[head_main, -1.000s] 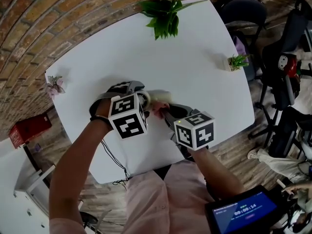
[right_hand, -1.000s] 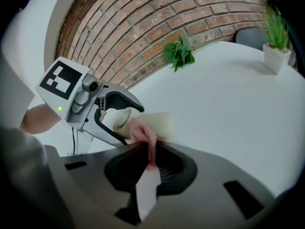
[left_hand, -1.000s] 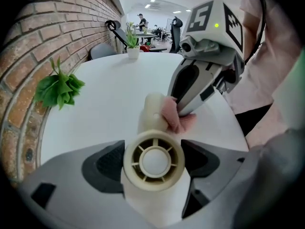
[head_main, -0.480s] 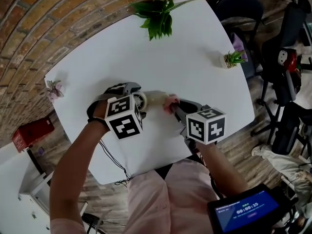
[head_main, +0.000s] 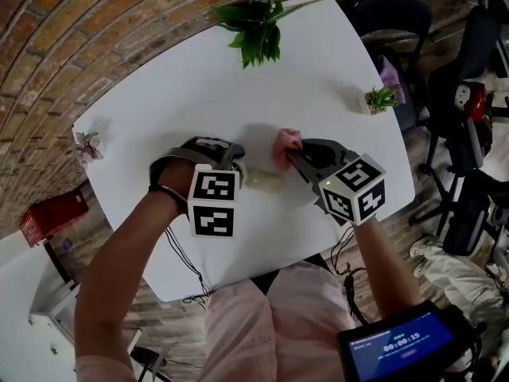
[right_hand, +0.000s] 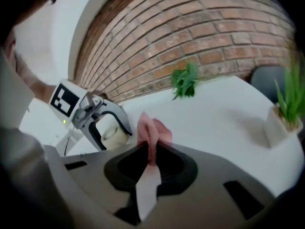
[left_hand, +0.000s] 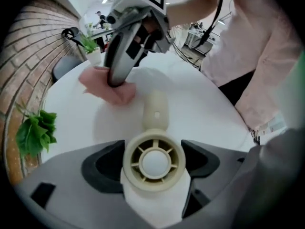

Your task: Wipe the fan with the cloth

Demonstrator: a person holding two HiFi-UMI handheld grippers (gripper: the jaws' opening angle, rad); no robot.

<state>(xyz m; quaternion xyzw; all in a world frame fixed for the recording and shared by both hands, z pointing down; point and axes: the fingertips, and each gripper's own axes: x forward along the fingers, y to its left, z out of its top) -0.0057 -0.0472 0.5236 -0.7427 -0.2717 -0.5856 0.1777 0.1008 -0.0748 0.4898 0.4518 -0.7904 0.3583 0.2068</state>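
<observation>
A small cream handheld fan (left_hand: 153,162) sits with its round head clamped between the jaws of my left gripper (left_hand: 153,168), its handle (left_hand: 156,111) lying on the white table (head_main: 318,62). From the head view the fan's handle (head_main: 264,182) pokes out right of the left gripper (head_main: 237,168). My right gripper (head_main: 292,157) is shut on a pink cloth (head_main: 285,145), just right of the fan and apart from it. In the right gripper view the cloth (right_hand: 151,130) stands pinched between the jaws of the right gripper (right_hand: 151,156), with the fan (right_hand: 113,133) beyond at the left.
A leafy potted plant (head_main: 256,25) stands at the table's far edge, a small potted plant (head_main: 382,99) at the right edge, a little flower (head_main: 88,141) at the left edge. Chairs (head_main: 469,94) crowd the right side. A timer screen (head_main: 396,344) is at bottom right.
My right gripper has carried the pink cloth off the fan, rightward and toward the far side of the table. The left gripper has shifted slightly right, still holding the fan.
</observation>
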